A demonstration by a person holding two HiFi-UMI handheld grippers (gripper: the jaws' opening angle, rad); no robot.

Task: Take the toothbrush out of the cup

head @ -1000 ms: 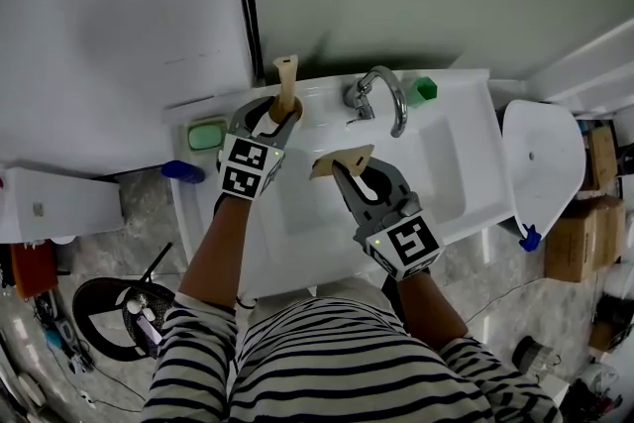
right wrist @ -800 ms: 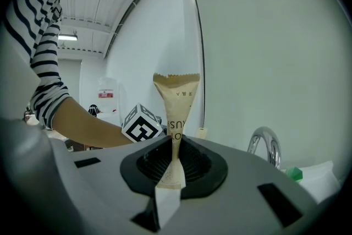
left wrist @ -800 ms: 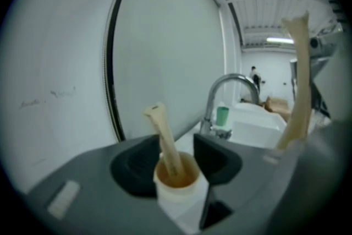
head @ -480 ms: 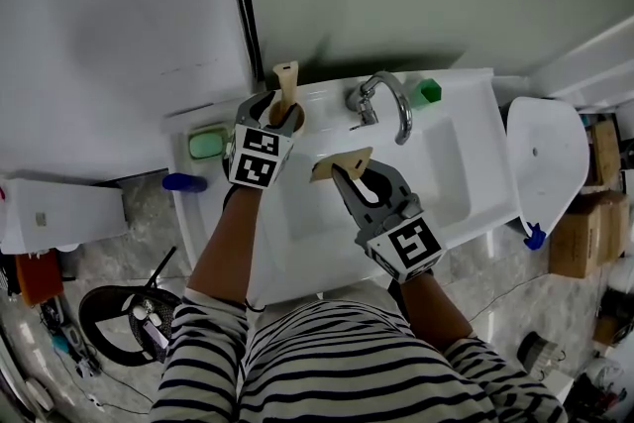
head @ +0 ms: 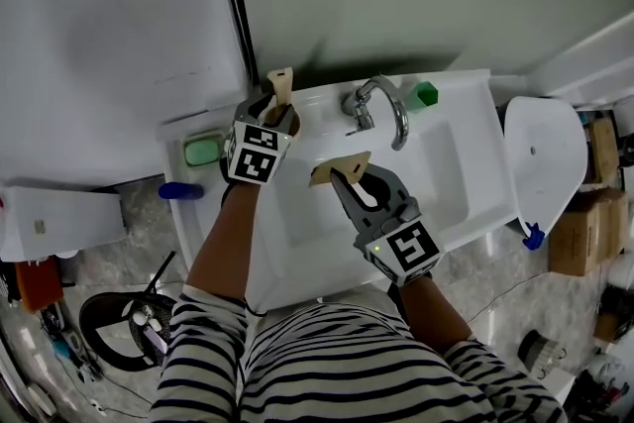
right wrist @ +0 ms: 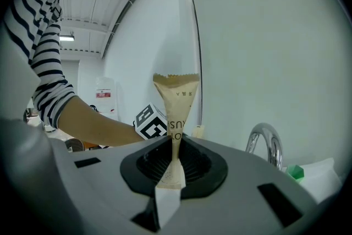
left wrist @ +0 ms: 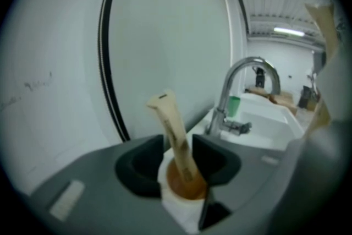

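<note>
Now, left tongs (left wrist: 179, 161): clenched round the white cup (left wrist: 177, 207), one pad on each side of its wall, at the back left corner of the sink (head: 451, 175).
Cup contents: a beige toothbrush (left wrist: 174, 128) leans out of the brown-lined mouth toward the wall. The view is soft, so I take it for a wrapped brush rather than swear to it.
Right tongs (right wrist: 175, 167): pinched on the lower end of a kraft-paper toothbrush packet (right wrist: 177, 100), upright, clear of the cup, over the basin near the faucet (head: 384, 106).
Doing it well: I hold the cup level and squeeze no harder, lest it crumple. I carry the packet off smoothly, wide of the faucet.
Risk: the thin paper pinch can slip if swung.
</note>
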